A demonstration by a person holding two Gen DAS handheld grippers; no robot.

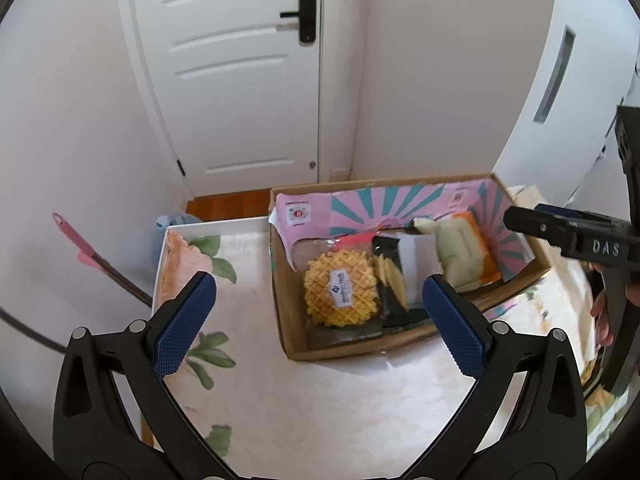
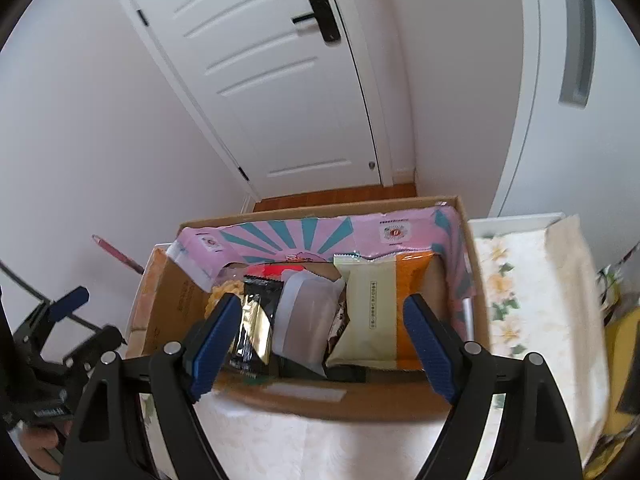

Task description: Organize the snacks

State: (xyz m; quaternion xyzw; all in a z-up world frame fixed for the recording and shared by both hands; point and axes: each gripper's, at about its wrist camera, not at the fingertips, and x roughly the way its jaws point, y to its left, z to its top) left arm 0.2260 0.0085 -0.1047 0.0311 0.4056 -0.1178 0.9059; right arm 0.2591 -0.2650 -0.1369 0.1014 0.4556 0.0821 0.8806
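Cardboard box [image 2: 256,396], snack packets [image 2: 372,312] upright, long axes vertical

Black claw [image 1: 320,312] frames, blue ribbed pads [image 1: 184,320].

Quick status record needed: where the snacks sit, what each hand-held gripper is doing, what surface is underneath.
container: cardboard box, open top, pink-and-teal printed liner
contents: waffle pack, black-and-gold packet, white pouch, cream-and-orange packet
surface: floral tablecloth
left hand-held gripper: open, empty, beside the box
right hand-held gripper: open over the box, nothing gripped
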